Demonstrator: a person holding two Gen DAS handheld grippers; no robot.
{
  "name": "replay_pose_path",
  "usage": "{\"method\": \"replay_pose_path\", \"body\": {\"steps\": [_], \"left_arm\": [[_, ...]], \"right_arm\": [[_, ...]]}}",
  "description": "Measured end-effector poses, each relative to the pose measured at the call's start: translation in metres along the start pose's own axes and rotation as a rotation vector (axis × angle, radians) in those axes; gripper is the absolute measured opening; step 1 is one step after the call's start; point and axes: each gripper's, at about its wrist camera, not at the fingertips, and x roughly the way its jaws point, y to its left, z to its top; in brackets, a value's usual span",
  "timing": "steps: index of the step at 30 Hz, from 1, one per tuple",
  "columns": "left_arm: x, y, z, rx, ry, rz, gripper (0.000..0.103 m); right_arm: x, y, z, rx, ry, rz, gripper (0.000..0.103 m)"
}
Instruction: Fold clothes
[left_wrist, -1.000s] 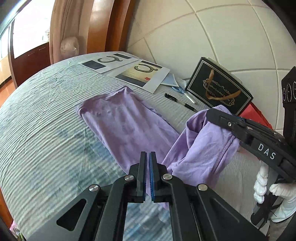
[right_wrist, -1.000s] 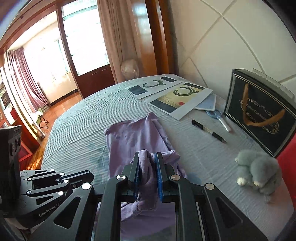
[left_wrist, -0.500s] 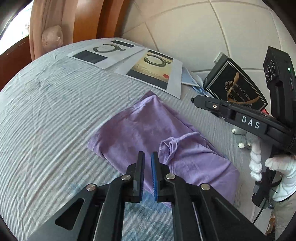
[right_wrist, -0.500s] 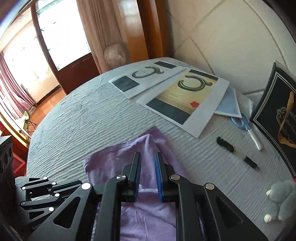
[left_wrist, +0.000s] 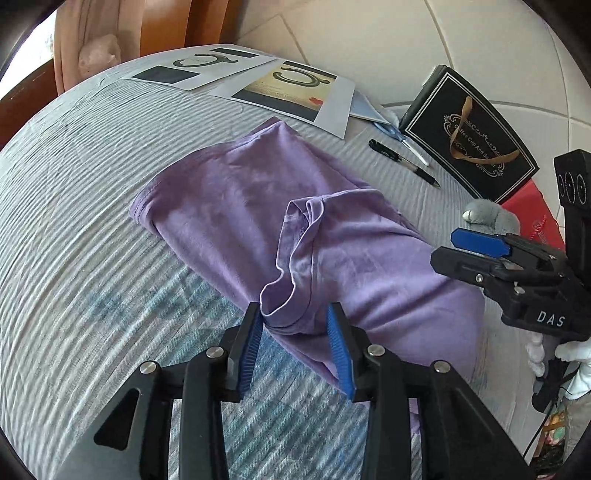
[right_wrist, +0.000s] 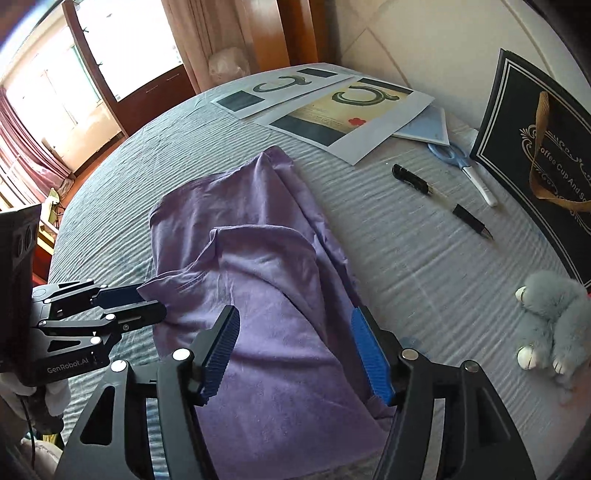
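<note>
Left wrist view shows my left gripper (left_wrist: 295, 345) low over the bed (left_wrist: 92, 258), its fingers (left_wrist: 249, 350) apart after just spreading, with the near corner of the purple garment (left_wrist: 258, 206) between them but not pinched. I read that as a release: the near end has been carried over the far part so it lies doubled, and the hem curls up loosely where nothing presses it.

From the right wrist view, my right gripper (right_wrist: 295, 354) stands with fingers wide, having just opened as well, straddling the folded layer without clamping it. Both tools sit at the near edge because that is where the two corners of the fold were set down.

The garment lies flat in the middle of the bed, well apart from the pen (right_wrist: 439, 199), scissors (right_wrist: 465, 170), printed sheets (right_wrist: 351, 107), black gift bag (right_wrist: 535, 147) and grey plush toy (right_wrist: 550, 317) along the far and right sides. They leave room to work.

My judgement: one fold is laid; the raised hem wants smoothing before another fold.
</note>
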Motion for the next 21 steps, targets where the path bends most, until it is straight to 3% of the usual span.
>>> {"method": "replay_pose_path", "body": {"steps": [7, 8, 9, 10, 12, 13, 17, 21], "left_arm": [[0.015, -0.002, -0.002, 0.024, 0.017, 0.046, 0.034], [0.015, -0.003, -0.002, 0.039, 0.011, 0.057, 0.017], [0.016, -0.005, -0.001, 0.050, 0.011, 0.066, 0.012], [0.016, -0.006, 0.000, 0.061, 0.010, 0.075, 0.010], [0.010, -0.008, 0.005, 0.082, 0.002, 0.084, 0.007], [0.003, -0.010, 0.008, 0.102, -0.009, 0.094, 0.007], [-0.031, -0.015, 0.032, 0.158, -0.122, 0.112, 0.007], [-0.049, -0.007, 0.066, 0.172, -0.209, 0.144, 0.007]], "right_arm": [[0.021, 0.005, 0.005, -0.045, 0.010, 0.035, 0.069], [0.026, 0.007, 0.005, -0.052, 0.024, 0.052, 0.068], [0.030, 0.010, 0.006, -0.060, 0.039, 0.069, 0.056], [0.036, 0.014, 0.004, -0.071, 0.060, 0.063, 0.032], [0.046, 0.021, 0.000, -0.093, 0.098, 0.051, 0.027], [0.039, 0.023, 0.003, -0.093, 0.068, 0.053, 0.019], [0.010, 0.030, 0.015, -0.093, -0.052, 0.059, 0.016], [-0.003, 0.040, 0.053, -0.102, -0.149, 0.057, 0.016]]}}
